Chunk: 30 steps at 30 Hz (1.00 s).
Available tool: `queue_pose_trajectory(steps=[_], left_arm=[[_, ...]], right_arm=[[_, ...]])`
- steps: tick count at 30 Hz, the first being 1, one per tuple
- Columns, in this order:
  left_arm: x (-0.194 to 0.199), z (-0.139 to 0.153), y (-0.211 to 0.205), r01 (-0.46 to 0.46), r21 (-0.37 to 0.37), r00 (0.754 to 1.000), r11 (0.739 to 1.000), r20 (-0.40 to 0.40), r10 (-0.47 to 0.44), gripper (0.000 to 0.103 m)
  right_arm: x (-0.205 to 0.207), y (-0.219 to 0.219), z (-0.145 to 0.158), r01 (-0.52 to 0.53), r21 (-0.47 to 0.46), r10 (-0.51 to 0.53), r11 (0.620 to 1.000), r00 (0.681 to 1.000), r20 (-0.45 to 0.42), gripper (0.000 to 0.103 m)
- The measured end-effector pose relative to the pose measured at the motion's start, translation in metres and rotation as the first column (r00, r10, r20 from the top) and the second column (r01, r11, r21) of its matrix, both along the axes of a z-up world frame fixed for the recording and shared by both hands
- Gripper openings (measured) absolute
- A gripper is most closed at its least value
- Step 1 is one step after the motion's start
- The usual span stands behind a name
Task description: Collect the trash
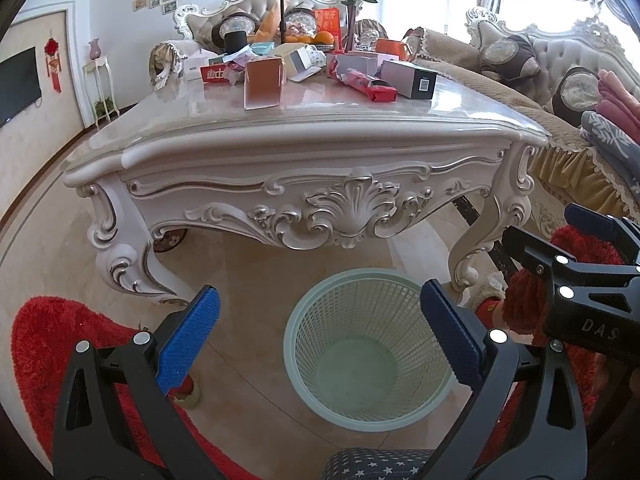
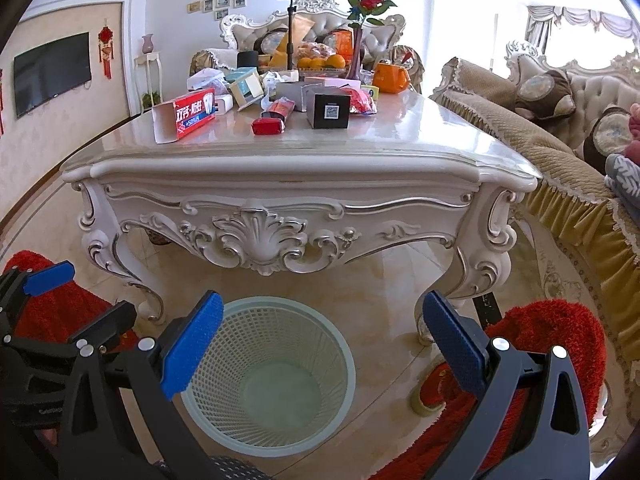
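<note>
Pale-green basket (image 2: pixel 272 420) upright, mouth up

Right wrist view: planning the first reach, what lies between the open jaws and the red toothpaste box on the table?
The basket on the floor, then the table's carved front; bare tabletop before the toothpaste box.

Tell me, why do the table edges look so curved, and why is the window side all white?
Both wrist views use fisheye lenses: in the left wrist view the table edge bows and black corners frame the picture. In the right wrist view daylight overexposes the window to plain white and puts glare on the glossy tabletop.
</note>
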State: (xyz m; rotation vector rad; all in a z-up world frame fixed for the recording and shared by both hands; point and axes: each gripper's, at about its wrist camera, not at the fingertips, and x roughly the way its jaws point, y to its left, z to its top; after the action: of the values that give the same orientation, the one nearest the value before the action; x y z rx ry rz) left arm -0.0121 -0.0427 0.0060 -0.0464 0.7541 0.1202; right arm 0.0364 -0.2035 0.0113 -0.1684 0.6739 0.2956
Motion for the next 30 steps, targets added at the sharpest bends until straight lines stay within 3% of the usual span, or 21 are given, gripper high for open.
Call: queue_pose_trajectory(steps=[10,18,20,23,26,30], left_arm=[[0.003,-0.005,-0.003,0.012,0.008,1.0,1.0,-0.016,-0.012,0.097],[0.009,-0.014,-0.002,0.013,0.011,0.999,1.0,-0.037,-0.013,0.097],[0.011,-0.007,0.004,0.003,0.035,1.0,0.999,-0.002,-0.003,0.097],[0.023,0.017,0.016,-0.021,0.062,0.996,0.998,0.085,0.016,0.097],[0.058,0.053,0.034,-0.044,0.076,0.986,0.996,0.164,0.031,0.097],[0.113,0.084,0.043,-0.107,0.176,0.969,0.979,0.237,0.064,0.097]], right_arm=[[0.001,-0.004,0.001,0.009,0.01,-0.009,1.0,1.0,0.006,0.096],[0.011,-0.005,-0.006,-0.024,0.038,0.025,0.999,0.999,-0.039,0.096],[0.02,-0.008,-0.001,-0.046,0.084,0.05,0.995,0.998,-0.04,0.096],[0.039,-0.013,0.021,-0.077,0.174,0.073,0.982,0.997,0.029,0.096],[0.074,-0.011,0.045,-0.081,0.238,0.066,0.968,0.995,0.07,0.096],[0.127,-0.001,0.065,-0.086,0.258,0.064,0.962,0.994,0.09,0.096]])
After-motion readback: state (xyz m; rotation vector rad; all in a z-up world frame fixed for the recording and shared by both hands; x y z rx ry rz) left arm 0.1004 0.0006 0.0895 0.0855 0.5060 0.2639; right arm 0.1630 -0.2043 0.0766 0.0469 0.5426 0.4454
